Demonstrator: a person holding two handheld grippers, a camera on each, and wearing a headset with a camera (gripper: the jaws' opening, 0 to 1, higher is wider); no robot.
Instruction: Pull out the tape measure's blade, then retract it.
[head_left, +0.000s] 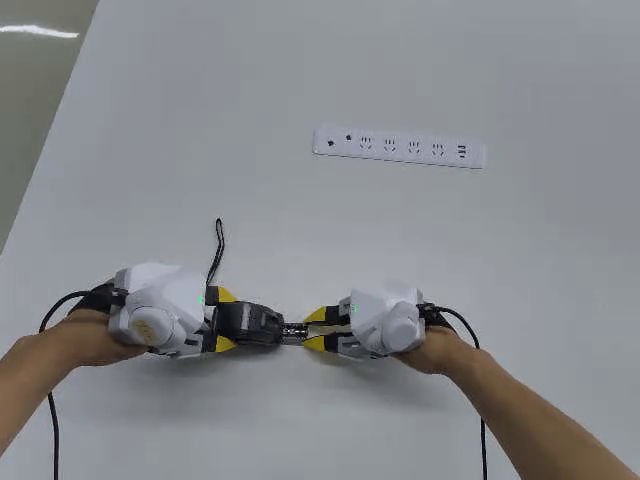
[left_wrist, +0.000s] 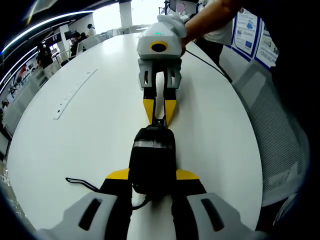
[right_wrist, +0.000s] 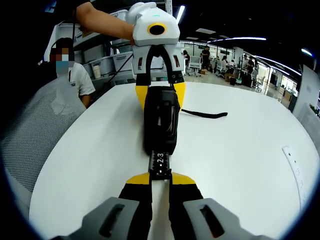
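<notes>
A black tape measure (head_left: 250, 323) lies between the two grippers near the table's front edge. My left gripper (head_left: 222, 319) is shut on the tape measure's case (left_wrist: 152, 159), its yellow tips on either side. My right gripper (head_left: 316, 329) is shut on the end of the blade (right_wrist: 160, 164), which sticks out only a short way, with printed numbers showing. The case (right_wrist: 161, 119) stands close in front of the right gripper. A black wrist strap (head_left: 217, 250) trails from the case over the table.
A white power strip (head_left: 398, 146) lies farther back on the white table (head_left: 300, 200). Cables run from both grippers toward the front edge. A seated person (right_wrist: 67, 75) and a mesh chair (right_wrist: 35, 135) are beyond the table's end.
</notes>
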